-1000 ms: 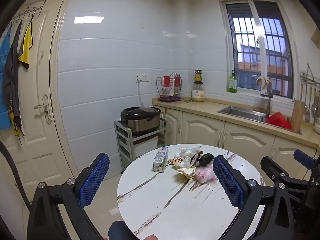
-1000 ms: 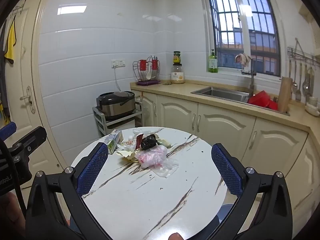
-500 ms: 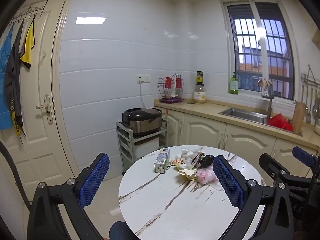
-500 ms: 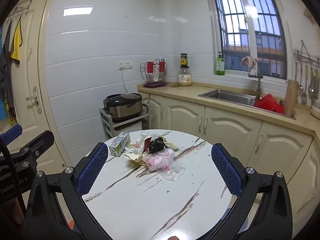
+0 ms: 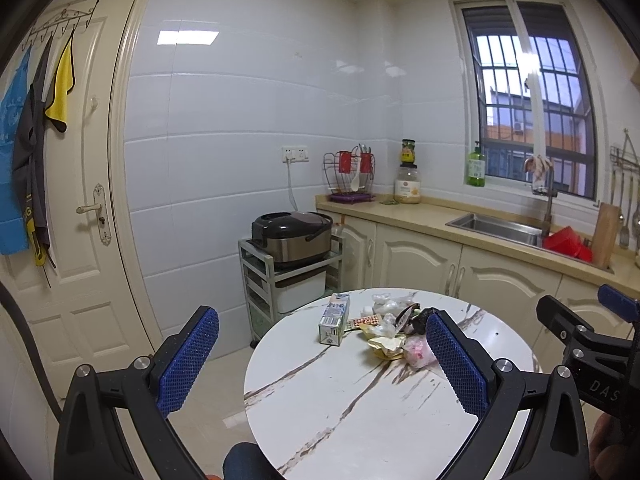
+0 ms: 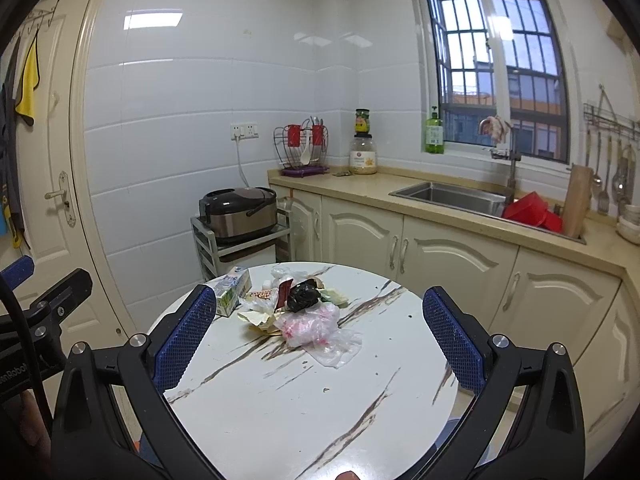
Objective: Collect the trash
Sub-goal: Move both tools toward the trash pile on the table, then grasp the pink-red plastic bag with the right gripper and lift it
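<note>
On far half of round marble counter [image 6: 280,420]: trash pile [image 6: 296,308], loose heap; milk carton [image 6: 232,290] upright at its left edge, black wad [image 6: 303,298] on top, thin clear bag [image 6: 324,334] trailing toward near side. Crumbs scattered nearby. Left tongs [image 5: 320,364] wide, empty, well short of pile. Right tongs [image 6: 316,338] wide, empty. Risks, as judged: single pinch lifts film only, heap sheds scraps; sweep topples carton off rim; no bin visible.

Home kitchen, sink [image 6: 448,194], rice cooker [image 5: 292,236] (tiled)
</note>
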The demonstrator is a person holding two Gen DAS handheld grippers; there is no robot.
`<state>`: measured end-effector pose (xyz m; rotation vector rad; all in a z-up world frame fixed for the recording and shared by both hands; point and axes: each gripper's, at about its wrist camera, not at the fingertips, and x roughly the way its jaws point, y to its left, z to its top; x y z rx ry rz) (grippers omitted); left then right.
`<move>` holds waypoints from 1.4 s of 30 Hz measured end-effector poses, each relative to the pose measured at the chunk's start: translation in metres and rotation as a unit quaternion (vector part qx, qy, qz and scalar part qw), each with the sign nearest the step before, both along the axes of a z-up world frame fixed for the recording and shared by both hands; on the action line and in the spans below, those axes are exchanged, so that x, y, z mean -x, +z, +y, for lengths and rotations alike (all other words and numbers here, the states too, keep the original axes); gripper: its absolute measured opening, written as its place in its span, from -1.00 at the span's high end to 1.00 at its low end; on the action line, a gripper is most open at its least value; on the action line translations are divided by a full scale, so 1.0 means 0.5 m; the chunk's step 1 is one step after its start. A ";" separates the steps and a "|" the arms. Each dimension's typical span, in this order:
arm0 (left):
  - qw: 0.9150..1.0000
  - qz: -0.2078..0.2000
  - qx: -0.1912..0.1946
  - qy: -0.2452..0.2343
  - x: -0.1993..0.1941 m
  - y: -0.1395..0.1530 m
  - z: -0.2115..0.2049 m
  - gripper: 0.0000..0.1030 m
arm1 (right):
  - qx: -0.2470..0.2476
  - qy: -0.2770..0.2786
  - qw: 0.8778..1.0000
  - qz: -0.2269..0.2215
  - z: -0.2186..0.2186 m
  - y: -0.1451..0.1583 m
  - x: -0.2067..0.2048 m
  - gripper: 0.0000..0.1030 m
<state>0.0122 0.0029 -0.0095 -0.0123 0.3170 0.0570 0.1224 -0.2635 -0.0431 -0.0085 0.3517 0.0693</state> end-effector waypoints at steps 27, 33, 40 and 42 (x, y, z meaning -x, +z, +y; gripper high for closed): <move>0.982 0.181 0.044 -0.016 -0.374 -0.155 0.079 -0.99 | 0.021 0.024 0.987 0.159 0.014 -0.177 -0.273 -0.99; 0.973 0.225 0.046 -0.021 -0.441 -0.188 0.109 -0.99 | 0.026 0.032 0.976 0.215 0.010 -0.250 -0.342 -0.90; 0.969 0.241 0.042 -0.031 -0.520 -0.207 0.094 -0.99 | 0.014 0.040 0.966 0.257 0.014 -0.316 -0.409 -0.88; 0.969 0.242 0.039 -0.033 -0.531 -0.211 0.087 -0.99 | 0.013 0.042 0.964 0.261 0.019 -0.326 -0.427 -0.88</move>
